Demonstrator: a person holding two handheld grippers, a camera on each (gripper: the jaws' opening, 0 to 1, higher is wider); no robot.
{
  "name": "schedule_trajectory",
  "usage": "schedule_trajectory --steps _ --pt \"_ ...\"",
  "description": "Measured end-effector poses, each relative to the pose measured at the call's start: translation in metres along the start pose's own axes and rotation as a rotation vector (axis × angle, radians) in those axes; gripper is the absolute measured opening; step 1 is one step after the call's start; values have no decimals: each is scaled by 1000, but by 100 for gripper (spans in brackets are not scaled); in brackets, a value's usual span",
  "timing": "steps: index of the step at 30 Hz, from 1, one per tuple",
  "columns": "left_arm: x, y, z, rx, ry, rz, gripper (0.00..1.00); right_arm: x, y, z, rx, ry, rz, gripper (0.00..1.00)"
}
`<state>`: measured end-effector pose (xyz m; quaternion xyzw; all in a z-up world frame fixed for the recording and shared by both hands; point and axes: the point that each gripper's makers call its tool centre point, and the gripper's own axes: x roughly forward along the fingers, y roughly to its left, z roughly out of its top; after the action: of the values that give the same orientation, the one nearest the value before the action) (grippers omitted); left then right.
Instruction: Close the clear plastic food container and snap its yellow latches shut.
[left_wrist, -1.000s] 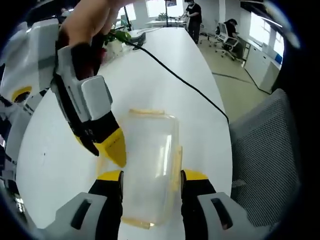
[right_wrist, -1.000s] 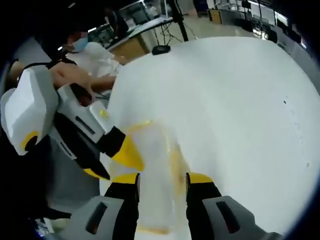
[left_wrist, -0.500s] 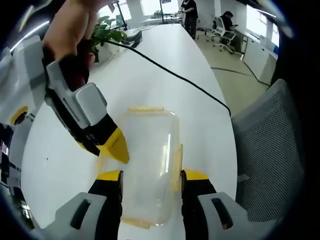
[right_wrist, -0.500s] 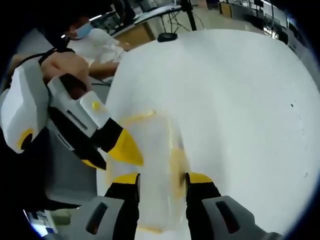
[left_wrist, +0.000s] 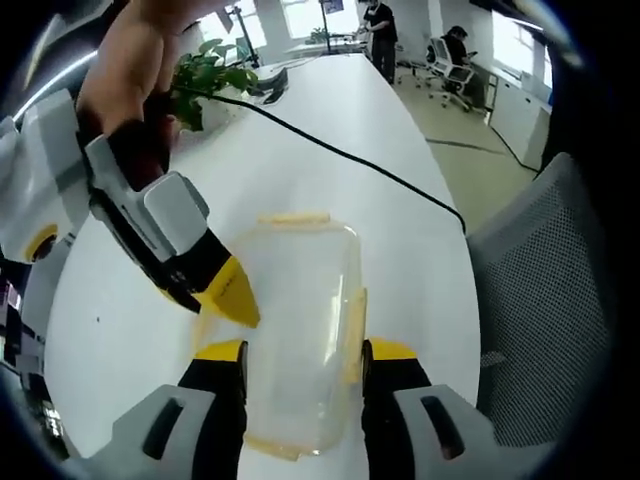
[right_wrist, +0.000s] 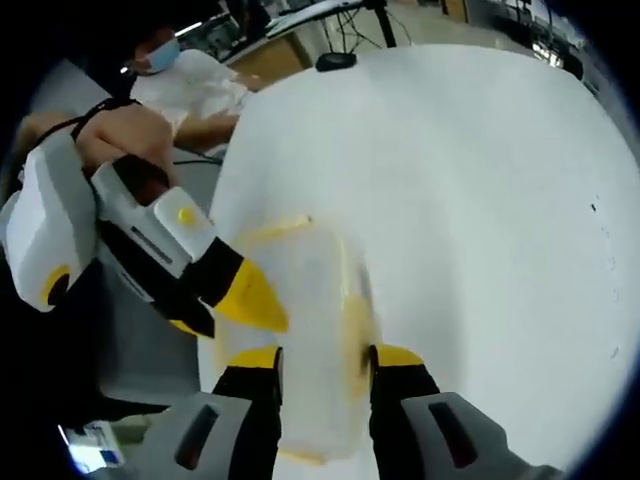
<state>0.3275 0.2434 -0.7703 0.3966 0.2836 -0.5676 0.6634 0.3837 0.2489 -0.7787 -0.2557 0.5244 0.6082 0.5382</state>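
One clear plastic food container (left_wrist: 300, 330) with yellow latches lies flat on the white table (left_wrist: 330, 190), close to the table's edge. In the left gripper view three of its latches can be counted: one on the far end (left_wrist: 293, 218), one on the long side (left_wrist: 354, 335) and one on the near end (left_wrist: 262, 446). Two grippers work on the box. The left gripper (left_wrist: 301, 352) has its two yellow-tipped jaws apart, one on each long side of the box, and it is hard to tell if they touch it. The right gripper (left_wrist: 226, 297), held in a hand (left_wrist: 135, 60), comes in from the side with its yellow tip at the box's long edge. In the right gripper view the right gripper (right_wrist: 323, 358) also has its jaws apart around the box (right_wrist: 300, 330), and the left gripper (right_wrist: 245, 296) points at it. One black cable (left_wrist: 350, 160) runs over the table past one green plant (left_wrist: 205, 80). One grey mesh chair (left_wrist: 540, 310) stands beside the table. Compared with a second ago, the box lies in the same spot and the grippers have barely moved.
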Motion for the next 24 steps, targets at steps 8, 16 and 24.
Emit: schedule_trajectory --steps 8,16,24 --pt "1 3 0 38 30 47 41 2 5 -7 42 46 14 29" --pt "1 -4 3 49 14 31 40 1 3 -4 24 33 34 30" --pt "1 -5 5 46 4 39 41 2 3 -1 24 28 32 31"
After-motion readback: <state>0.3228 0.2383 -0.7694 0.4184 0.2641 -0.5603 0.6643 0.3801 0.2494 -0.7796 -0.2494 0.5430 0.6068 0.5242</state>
